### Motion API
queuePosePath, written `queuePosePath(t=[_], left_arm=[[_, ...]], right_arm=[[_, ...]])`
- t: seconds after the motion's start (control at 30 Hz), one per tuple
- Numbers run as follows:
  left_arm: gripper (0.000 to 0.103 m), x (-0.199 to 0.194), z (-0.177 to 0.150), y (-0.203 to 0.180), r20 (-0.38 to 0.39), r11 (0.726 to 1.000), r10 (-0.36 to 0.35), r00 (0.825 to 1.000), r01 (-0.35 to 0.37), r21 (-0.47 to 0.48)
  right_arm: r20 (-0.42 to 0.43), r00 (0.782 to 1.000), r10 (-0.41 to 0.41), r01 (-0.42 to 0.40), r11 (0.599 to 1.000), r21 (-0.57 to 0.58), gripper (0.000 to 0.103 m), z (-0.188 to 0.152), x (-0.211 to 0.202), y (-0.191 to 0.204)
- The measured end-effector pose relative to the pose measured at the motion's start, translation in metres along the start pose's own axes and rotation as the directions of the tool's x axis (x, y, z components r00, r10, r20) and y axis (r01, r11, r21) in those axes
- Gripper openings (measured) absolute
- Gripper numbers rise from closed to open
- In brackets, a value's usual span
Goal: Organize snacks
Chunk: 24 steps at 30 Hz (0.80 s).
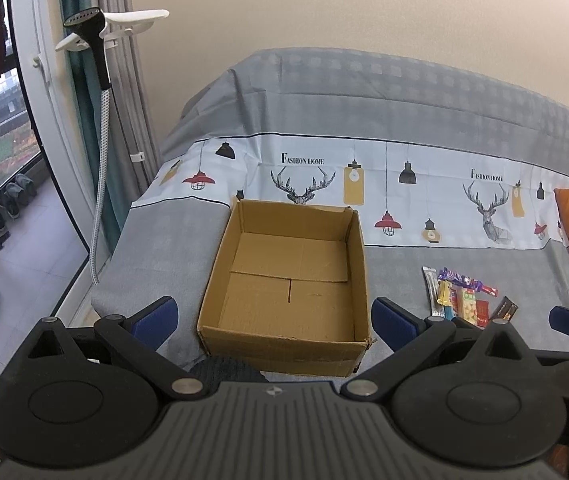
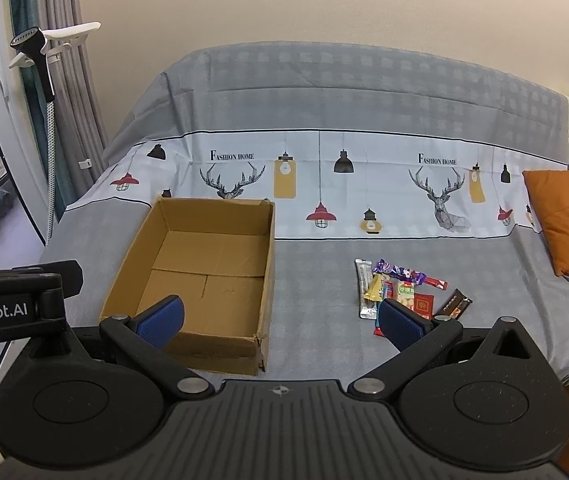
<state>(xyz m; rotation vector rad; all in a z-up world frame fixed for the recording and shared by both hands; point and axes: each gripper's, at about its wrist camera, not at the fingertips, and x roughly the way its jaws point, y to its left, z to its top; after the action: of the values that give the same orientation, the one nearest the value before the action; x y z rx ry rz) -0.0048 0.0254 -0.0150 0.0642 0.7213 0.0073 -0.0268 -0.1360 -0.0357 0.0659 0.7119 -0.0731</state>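
Left hand-held gripper first: through its own camera I see my two blue pads spread wide with nothing between them, and the open cardboard box sits straight ahead in the gap, bare inside, resting on the grey bed cover. From here the snack packets lie off to the right, well apart from the box and just beyond my right pad, a loose cluster with most wrappers running lengthwise away from me. Through the other camera, my right hand-held gripper is likewise spread and holding nothing; the box falls ahead and to the left, while the snacks lie ahead and slightly right, with that gripper's right pad overlapping their near edge in view. I judge the right hand to be the nearer one for the first pick, reaching forward and a little right, then carrying leftward to the box.
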Motion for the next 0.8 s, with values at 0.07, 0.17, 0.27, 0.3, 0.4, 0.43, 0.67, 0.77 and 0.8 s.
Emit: queuePosePath(t=[0.07, 0.17, 0.27, 0.3, 0.4, 0.43, 0.67, 0.77, 0.8], left_arm=[[0.103, 0.001, 0.000, 0.003, 0.002, 1.000, -0.008, 1.000, 0.008, -0.003], [0.103, 0.005, 0.000, 0.007, -0.004, 1.000, -0.027, 1.000, 0.027, -0.003], [0.103, 0.012, 0.000, 0.010, -0.013, 0.999, -0.046, 0.999, 0.046, -0.002], [0.103, 0.015, 0.000, 0.009, -0.017, 0.999, -0.052, 0.998, 0.052, 0.003], [0.103, 0.030, 0.000, 0.004, -0.033, 0.996, -0.083, 0.996, 0.084, 0.022], [0.103, 0.037, -0.001, 0.000, -0.045, 0.995, -0.093, 0.995, 0.095, 0.029], [0.103, 0.112, -0.027, -0.065, -0.110, 0.984, -0.135, 0.985, 0.146, 0.100], [0.103, 0.158, -0.044, -0.095, -0.149, 0.987, -0.114, 0.982, 0.129, 0.094], [0.103, 0.177, -0.050, -0.107, -0.172, 0.988, -0.110, 0.979, 0.127, 0.089]], right_arm=[[0.002, 1.000, -0.002, 0.002, 1.000, 0.001, 0.103, -0.001, 0.000, 0.003], [0.006, 1.000, -0.014, 0.014, 1.000, 0.006, 0.103, -0.001, 0.002, 0.008], [-0.001, 1.000, -0.027, 0.027, 1.000, 0.010, 0.103, -0.002, 0.006, 0.010], [-0.004, 1.000, -0.029, 0.029, 0.999, 0.014, 0.103, -0.003, 0.008, 0.010], [-0.014, 0.999, -0.043, 0.043, 0.998, 0.037, 0.103, -0.008, 0.017, 0.005], [-0.008, 0.999, -0.050, 0.050, 0.998, 0.038, 0.103, -0.011, 0.021, 0.001], [-0.045, 0.998, -0.032, 0.039, 0.985, 0.167, 0.103, -0.051, 0.081, -0.068], [-0.018, 1.000, 0.000, 0.005, 0.970, 0.243, 0.102, -0.079, 0.114, -0.109], [0.015, 1.000, 0.026, -0.029, 0.962, 0.270, 0.102, -0.091, 0.127, -0.127]])
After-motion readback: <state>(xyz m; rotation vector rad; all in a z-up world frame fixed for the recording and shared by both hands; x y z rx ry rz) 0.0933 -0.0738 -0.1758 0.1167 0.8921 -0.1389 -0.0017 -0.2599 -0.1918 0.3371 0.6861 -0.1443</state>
